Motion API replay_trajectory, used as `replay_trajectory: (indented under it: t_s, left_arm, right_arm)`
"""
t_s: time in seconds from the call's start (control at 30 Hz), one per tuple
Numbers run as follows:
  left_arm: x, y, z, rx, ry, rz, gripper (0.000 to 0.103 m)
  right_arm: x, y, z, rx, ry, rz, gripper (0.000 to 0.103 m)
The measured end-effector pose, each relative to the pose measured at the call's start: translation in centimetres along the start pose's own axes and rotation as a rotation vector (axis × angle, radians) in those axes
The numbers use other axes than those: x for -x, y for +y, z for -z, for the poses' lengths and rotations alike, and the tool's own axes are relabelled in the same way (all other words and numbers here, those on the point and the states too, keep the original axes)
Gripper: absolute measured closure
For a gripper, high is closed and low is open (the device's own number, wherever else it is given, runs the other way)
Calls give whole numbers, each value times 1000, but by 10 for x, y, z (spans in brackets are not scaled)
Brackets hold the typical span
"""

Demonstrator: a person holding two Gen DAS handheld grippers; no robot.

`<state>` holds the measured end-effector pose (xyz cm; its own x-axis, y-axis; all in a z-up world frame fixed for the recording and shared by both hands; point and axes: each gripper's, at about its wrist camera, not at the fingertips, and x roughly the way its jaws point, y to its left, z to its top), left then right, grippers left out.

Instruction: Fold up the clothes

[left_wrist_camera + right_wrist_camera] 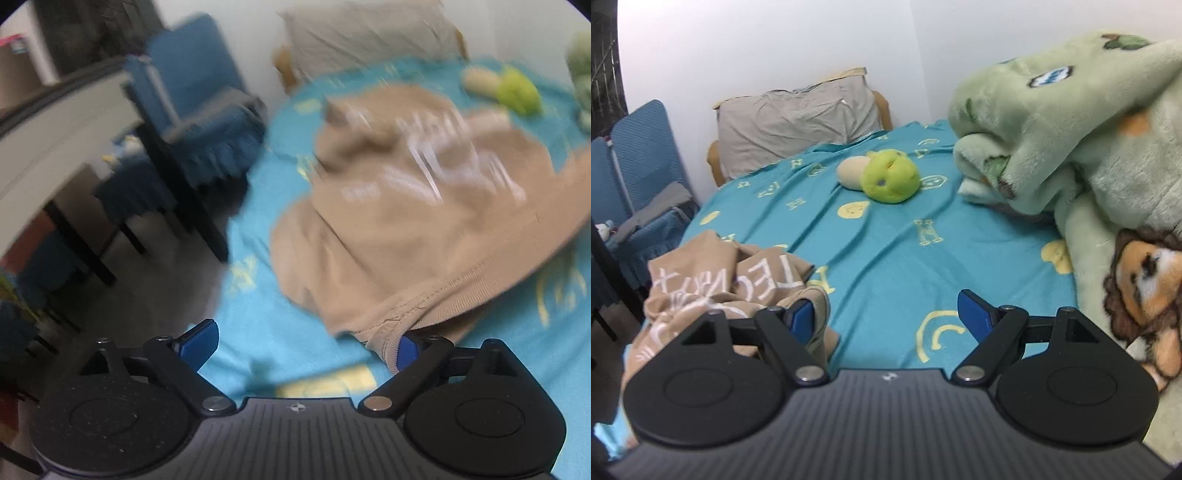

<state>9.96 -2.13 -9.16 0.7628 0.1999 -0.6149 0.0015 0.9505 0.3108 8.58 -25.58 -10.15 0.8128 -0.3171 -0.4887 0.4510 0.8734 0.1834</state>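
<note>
A tan sweatshirt (pixel 424 221) with white letters lies crumpled on the bed (pixel 280 332), which is covered with a turquoise sheet printed with yellow letters and faces. The left wrist view is blurred.

The left gripper (pixel 301 345) has its jaws wide apart. The ribbed hem of the sweatshirt lies against its right blue finger and partly covers it; the other finger is free above the sheet, near the edge of the bed.

The right gripper (pixel 892 314) also has its jaws wide apart. A ribbed edge of the same sweatshirt (pixel 713 280) hangs over its left finger, while its right finger is above the bare sheet.

Further back on the bed lies a green plush toy (pixel 890 179), touching a beige plush piece behind it. A grey pillow (pixel 798 122) leans at the head of the bed. A light green fleece blanket (pixel 1071 129) with a lion picture is heaped on the right side. Beside the bed stand blue chairs (pixel 195 99) and a table (pixel 62 122).
</note>
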Motion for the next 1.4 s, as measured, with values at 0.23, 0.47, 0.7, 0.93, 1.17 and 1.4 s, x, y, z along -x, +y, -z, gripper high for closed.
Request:
replay_trajectory:
  t_s: [0.23, 0.47, 0.7, 0.93, 1.17, 1.4]
  left_arm:
    - [57, 37, -38, 365, -312, -48, 0]
    - [136, 55, -79, 475, -570, -106, 0]
    - [254, 112, -144, 552, -770, -64, 1]
    - [417, 166, -207, 534, -905, -12, 1]
    - [510, 189, -251, 458, -935, 3, 0]
    - [397, 176, -288, 407, -826, 10, 0]
  right_arm:
    - [18, 2, -19, -65, -139, -32, 22]
    - [76, 19, -76, -86, -344, -71, 22]
    - [181, 30, -172, -97, -550, -143, 22]
    - [314, 7, -252, -143, -694, -257, 20]
    - [393, -1, -299, -109, -765, -300, 19]
    - [315, 12, -317, -35, -634, -286, 19]
